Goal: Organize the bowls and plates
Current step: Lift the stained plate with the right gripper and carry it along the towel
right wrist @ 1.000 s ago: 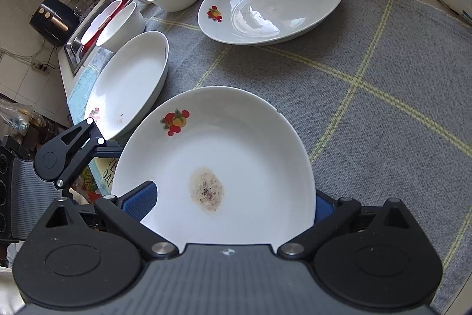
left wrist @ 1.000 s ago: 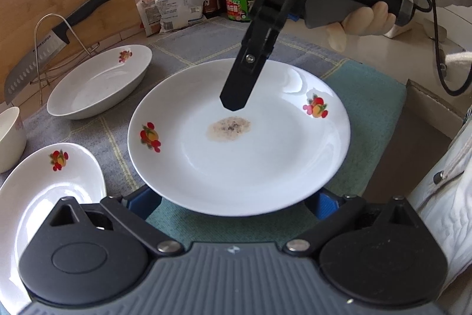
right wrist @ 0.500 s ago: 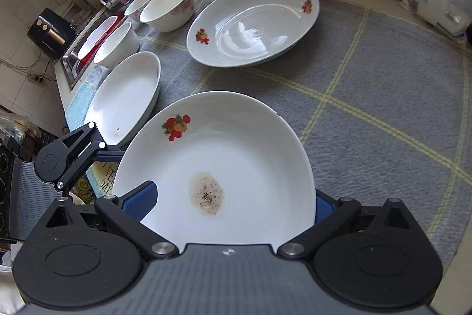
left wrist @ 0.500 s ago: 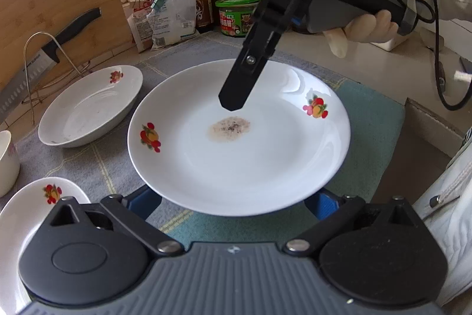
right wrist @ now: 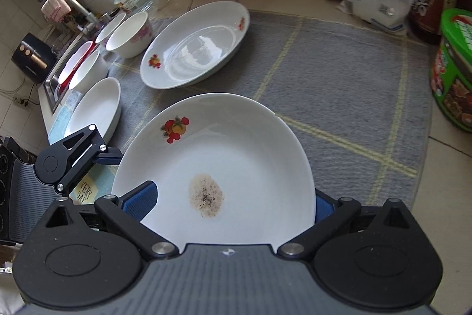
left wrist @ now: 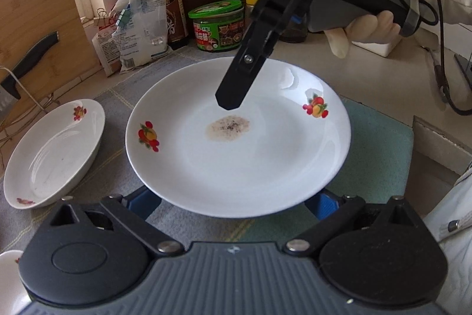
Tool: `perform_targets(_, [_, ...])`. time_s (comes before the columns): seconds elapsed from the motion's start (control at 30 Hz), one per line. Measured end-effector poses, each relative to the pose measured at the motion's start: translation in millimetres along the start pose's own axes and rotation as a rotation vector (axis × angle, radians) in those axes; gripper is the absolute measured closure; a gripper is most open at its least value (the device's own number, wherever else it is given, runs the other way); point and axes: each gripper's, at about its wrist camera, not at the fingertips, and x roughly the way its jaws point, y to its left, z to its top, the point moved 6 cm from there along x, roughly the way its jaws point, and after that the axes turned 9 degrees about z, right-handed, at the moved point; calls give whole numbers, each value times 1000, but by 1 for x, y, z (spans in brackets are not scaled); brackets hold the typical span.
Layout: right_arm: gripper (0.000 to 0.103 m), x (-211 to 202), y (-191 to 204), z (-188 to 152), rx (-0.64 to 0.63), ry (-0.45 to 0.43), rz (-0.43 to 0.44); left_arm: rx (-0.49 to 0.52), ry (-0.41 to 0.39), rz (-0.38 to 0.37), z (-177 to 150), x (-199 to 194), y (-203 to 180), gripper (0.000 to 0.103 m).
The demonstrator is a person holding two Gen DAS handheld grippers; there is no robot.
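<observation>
Hidden: the stained plate [left wrist: 236, 155] covers both grippers' blue pads.
Left gripper [left wrist: 233, 202]: jaws wide beneath the plate's near rim.
Right gripper [right wrist: 227, 202]: grip unclear.
Plate: glossy, round, raised above the grey mat [right wrist: 339, 84].

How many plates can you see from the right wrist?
3: the stained plate nearest the camera, a big plate on the mat behind it, a left plate by the sink. More may be hidden.

knife [left wrist: 17, 70] blade cut off, bowl [left wrist: 7, 279] cropped
</observation>
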Motion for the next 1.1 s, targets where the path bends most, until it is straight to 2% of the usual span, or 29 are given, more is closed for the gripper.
perform_targets(0.5, [0, -16, -48, 8, 37, -51, -56, -8, 2, -24, 25, 43, -4, 2])
perform_targets(1.1, [0, -8, -64, 13, 26, -56, -108, -40, 11, -18, 27, 55, 2, 2])
